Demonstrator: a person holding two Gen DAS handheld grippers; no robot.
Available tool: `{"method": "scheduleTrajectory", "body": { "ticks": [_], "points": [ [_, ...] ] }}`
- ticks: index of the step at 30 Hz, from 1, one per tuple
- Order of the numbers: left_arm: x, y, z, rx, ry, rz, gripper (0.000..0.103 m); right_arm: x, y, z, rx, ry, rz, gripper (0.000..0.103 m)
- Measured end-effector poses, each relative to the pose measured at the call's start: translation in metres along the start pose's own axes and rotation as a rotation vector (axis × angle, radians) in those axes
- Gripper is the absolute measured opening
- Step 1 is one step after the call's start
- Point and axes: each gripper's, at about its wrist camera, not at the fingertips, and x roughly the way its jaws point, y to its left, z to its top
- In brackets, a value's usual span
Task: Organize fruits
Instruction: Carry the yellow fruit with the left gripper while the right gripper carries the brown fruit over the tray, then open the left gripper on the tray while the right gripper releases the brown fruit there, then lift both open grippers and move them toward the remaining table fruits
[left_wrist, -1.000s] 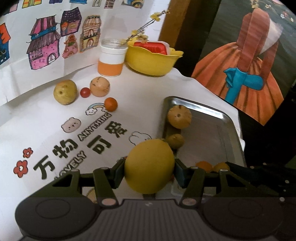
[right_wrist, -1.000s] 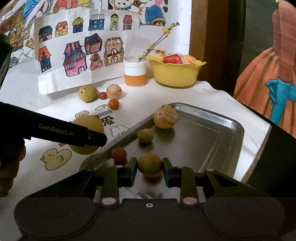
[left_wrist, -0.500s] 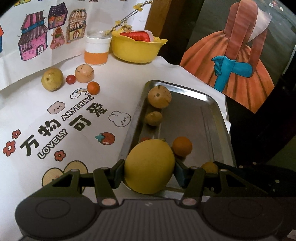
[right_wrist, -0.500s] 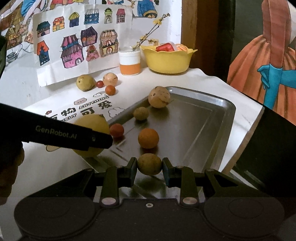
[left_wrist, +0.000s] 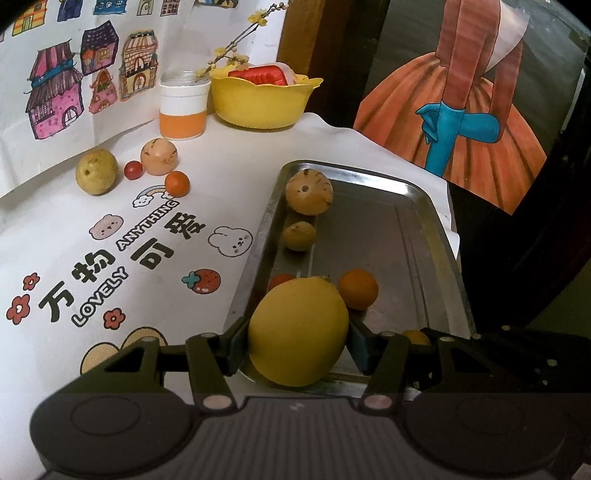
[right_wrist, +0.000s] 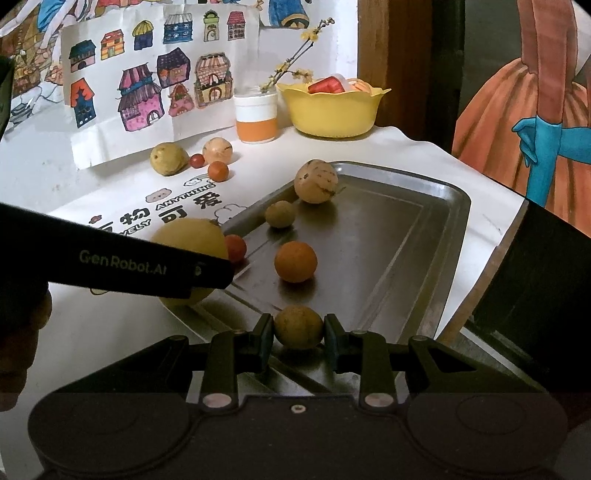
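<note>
The large round yellow fruit (left_wrist: 298, 332) sat clamped between the two fingers of the left claw (left_wrist: 297, 345), held over the near left corner of the shallow rectangular steel tray (left_wrist: 439, 236). The small olive-brown fruit (right_wrist: 298, 326) was pinched in the right claw (right_wrist: 298, 330), low over the tray's near end; whether it touched the metal could not be told.

Four more fruits lay inside the tray: a smooth round orange fruit (right_wrist: 295, 261) near the middle, a small red fruit (right_wrist: 236, 248) against the left rim just beside the yellow one, a small greenish-brown fruit (right_wrist: 280, 214) farther along that rim, and a larger tan speckled fruit (right_wrist: 316, 181) in the far left corner.

Well apart from the tray, a cluster of four rested on the white printed cloth (left_wrist: 110, 236) covering the worktop: a yellow-green fruit (left_wrist: 96, 172), a tiny red fruit (left_wrist: 133, 170), a pale peach fruit (left_wrist: 159, 156) and a small orange-red fruit (left_wrist: 177, 183).

Behind them stood a white-and-orange jar (left_wrist: 183, 110) holding a flowering twig, and beside it a yellow scalloped plastic bowl (left_wrist: 264, 99) with red contents.
</note>
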Motion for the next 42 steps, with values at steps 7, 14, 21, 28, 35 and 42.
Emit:
{"method": "scheduleTrajectory", "body": {
  "ticks": [7,14,21,28,35,42],
  "points": [
    [0.001,-0.001,0.0,0.006,0.001,0.007,0.06,-0.001,-0.002,-0.001,0.006,-0.005,0.0,0.032],
    [-0.001,0.0,0.0,0.004,0.001,0.013,0.062,-0.003,-0.002,-0.001,0.01,-0.012,-0.002,0.039],
    [-0.012,0.002,0.001,0.001,-0.015,0.024,0.078,-0.013,0.0,0.0,0.014,-0.032,-0.017,0.058],
    [-0.03,0.005,0.001,0.003,-0.053,0.047,0.1,-0.03,0.005,0.002,0.01,-0.069,-0.031,0.086],
    [-0.054,0.02,-0.005,0.006,-0.09,0.097,0.102,-0.048,0.019,0.0,-0.002,-0.088,-0.02,0.1],
    [-0.077,0.043,-0.022,0.031,-0.1,0.135,0.102,-0.062,0.045,-0.005,-0.018,-0.038,0.032,0.102]
  ]
}}
